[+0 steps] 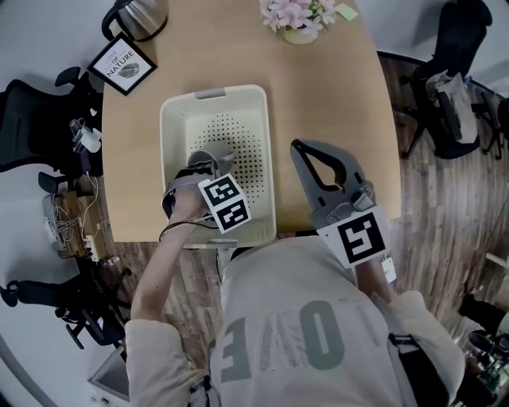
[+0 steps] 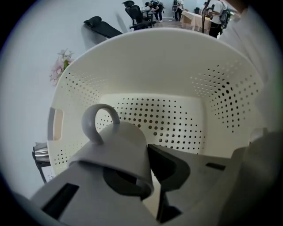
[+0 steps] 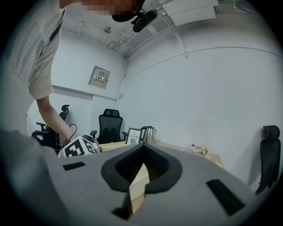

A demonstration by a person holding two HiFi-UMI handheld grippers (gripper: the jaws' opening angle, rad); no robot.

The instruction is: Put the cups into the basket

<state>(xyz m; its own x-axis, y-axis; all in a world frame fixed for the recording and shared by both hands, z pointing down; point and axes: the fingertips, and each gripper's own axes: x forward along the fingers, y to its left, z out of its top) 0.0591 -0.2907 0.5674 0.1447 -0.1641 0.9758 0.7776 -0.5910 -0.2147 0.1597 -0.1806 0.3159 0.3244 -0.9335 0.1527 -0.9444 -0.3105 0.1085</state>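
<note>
Placement step: the left gripper pinches the grey cup by its rim inside the basket, at the desk's near edge. The right gripper, jaws pressed together, holds nothing. Next move, probably: lower the cup, then release it.

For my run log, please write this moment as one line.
left gripper: jaws shut on grey cup, inside basket | right gripper: jaws shut, empty, over table

One cup, one basket, two tongs, one kettle, one frame.
</note>
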